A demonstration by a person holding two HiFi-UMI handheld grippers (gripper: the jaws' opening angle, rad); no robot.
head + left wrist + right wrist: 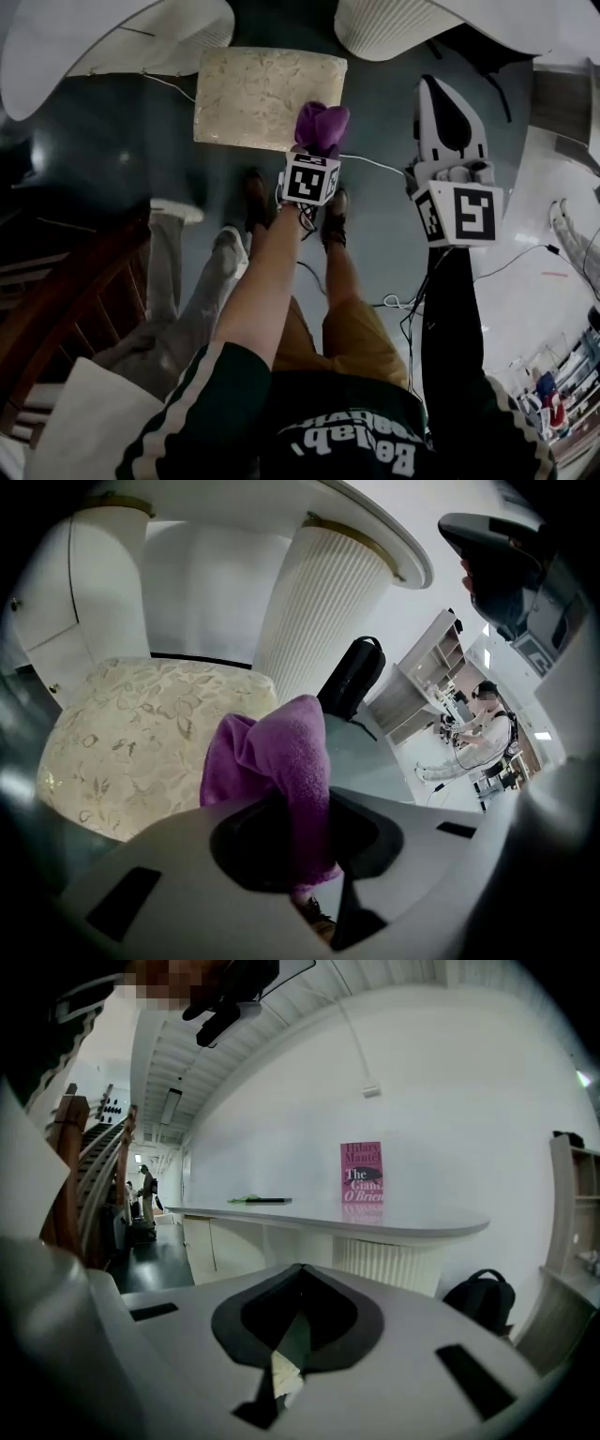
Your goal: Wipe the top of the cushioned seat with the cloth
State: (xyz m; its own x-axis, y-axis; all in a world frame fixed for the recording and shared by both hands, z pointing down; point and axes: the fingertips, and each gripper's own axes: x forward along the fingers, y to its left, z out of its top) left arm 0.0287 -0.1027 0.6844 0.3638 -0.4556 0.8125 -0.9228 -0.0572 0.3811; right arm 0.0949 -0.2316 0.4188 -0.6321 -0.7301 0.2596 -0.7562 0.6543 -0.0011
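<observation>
The cushioned seat [269, 97] is a cream square with a pale leaf pattern, seen from above in the head view; in the left gripper view the seat [141, 738] fills the left half. A purple cloth [322, 127] bunches out of my left gripper [314, 150], which is shut on it just off the seat's near right corner. In the left gripper view the cloth [281, 771] stands up from the jaws, above the seat's edge. My right gripper [448, 112] is held to the right of the seat, shut and holding nothing.
White fluted table pedestals [323, 611] stand behind the seat. A black backpack [352, 677] rests on the floor to its right. White cables [394, 169] run across the dark floor. A wooden stair rail [66, 309] is at lower left. A pink book [361, 1172] stands on the long counter.
</observation>
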